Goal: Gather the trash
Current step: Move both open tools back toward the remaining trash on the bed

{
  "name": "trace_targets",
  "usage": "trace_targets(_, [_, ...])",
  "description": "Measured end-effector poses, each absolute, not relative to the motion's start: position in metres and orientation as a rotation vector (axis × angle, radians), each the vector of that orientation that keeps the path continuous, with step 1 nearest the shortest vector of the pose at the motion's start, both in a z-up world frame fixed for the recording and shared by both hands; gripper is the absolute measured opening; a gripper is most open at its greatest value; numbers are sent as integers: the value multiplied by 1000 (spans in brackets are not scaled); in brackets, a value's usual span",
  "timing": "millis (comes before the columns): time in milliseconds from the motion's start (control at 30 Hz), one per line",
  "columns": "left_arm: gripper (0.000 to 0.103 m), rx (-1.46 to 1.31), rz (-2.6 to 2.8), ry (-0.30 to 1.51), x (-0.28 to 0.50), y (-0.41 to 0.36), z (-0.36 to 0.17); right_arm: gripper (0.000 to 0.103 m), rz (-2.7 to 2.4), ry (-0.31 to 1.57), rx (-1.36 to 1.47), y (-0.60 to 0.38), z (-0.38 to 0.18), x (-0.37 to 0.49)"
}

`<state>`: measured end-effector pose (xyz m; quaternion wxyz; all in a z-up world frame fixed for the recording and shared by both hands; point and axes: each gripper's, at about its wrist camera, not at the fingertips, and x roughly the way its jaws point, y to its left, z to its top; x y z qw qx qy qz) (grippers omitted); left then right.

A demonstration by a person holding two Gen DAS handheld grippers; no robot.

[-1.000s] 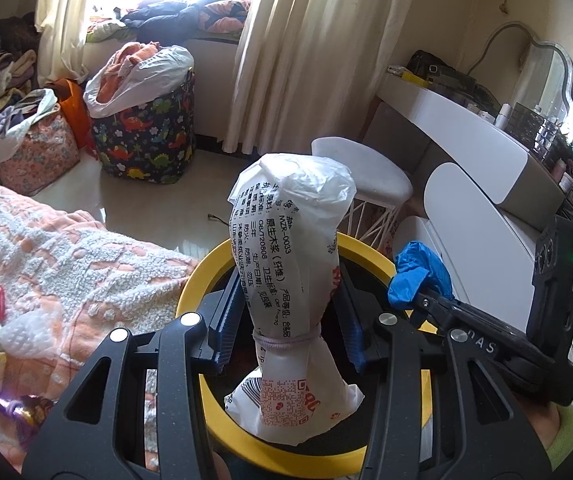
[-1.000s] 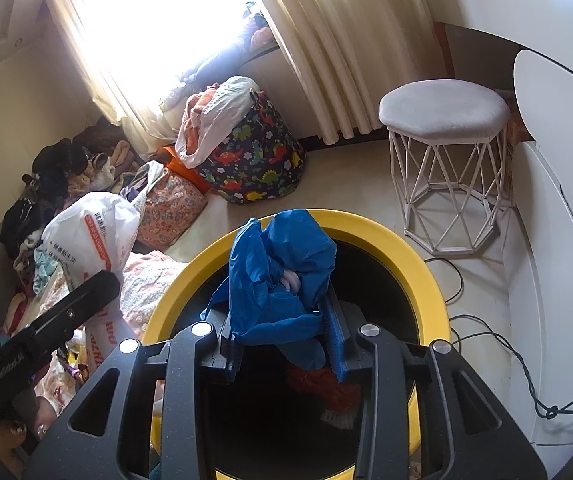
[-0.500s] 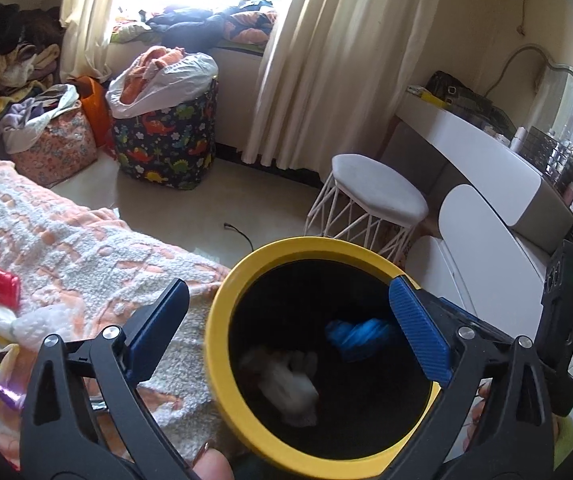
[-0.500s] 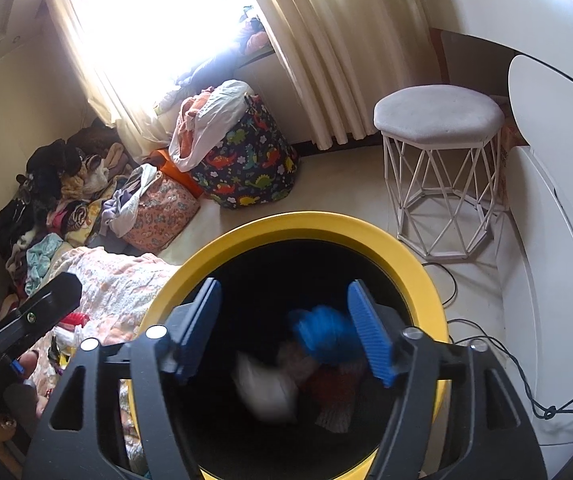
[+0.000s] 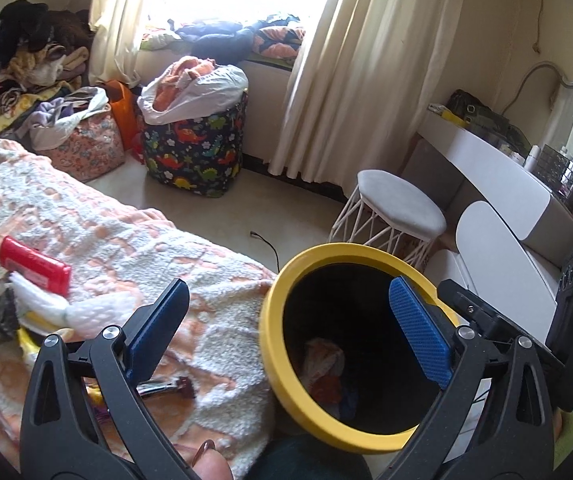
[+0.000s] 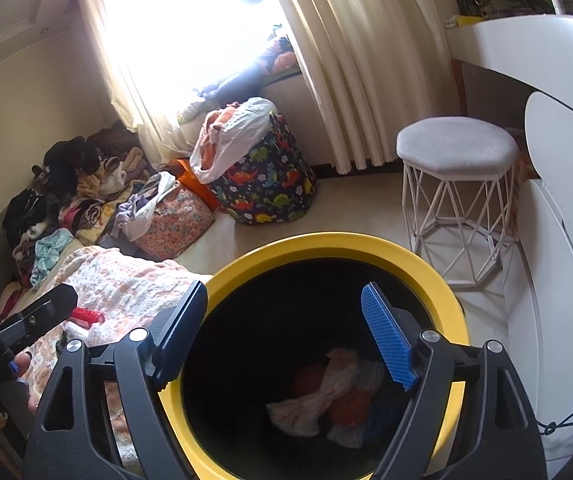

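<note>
A yellow-rimmed black bin stands beside the bed. White, orange and blue trash lies at its bottom. My left gripper is open and empty above the bin's left rim. My right gripper is open and empty over the bin mouth. A red packet and a white wrapper lie on the peach blanket, left of the left gripper.
A white wire stool stands behind the bin. A white dressing table is at the right. A dinosaur-print laundry bag and clothes piles sit by the window. A cable lies on the floor.
Both grippers opened and dropped their loads, the white bag and the blue wad, into the bin. The left gripper has since shifted left toward the bed.
</note>
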<state>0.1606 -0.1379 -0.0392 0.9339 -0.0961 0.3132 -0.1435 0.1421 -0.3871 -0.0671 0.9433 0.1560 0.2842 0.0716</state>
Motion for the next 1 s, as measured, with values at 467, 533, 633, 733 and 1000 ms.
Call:
trace_targets(467, [92,-238,-231,599,143,-105,-28,82,200,527,269,-360,-52,127])
trace_targets(533, [92,-242,-225,596,141,-101,-28,83,211,524,259,-355,-50,125])
trace_targets(633, [92,-249,-215,590,138,-95,-27,83,227,524,254,-347,-47,123])
trace_targets(733, [92,-261,-204,588,134,-88,-26,83,247,520,236,-337,-45,120])
trace_targets(1000, [92,-281,-181,575,127,-70,-22,84,287,522,197,-317,-44,114])
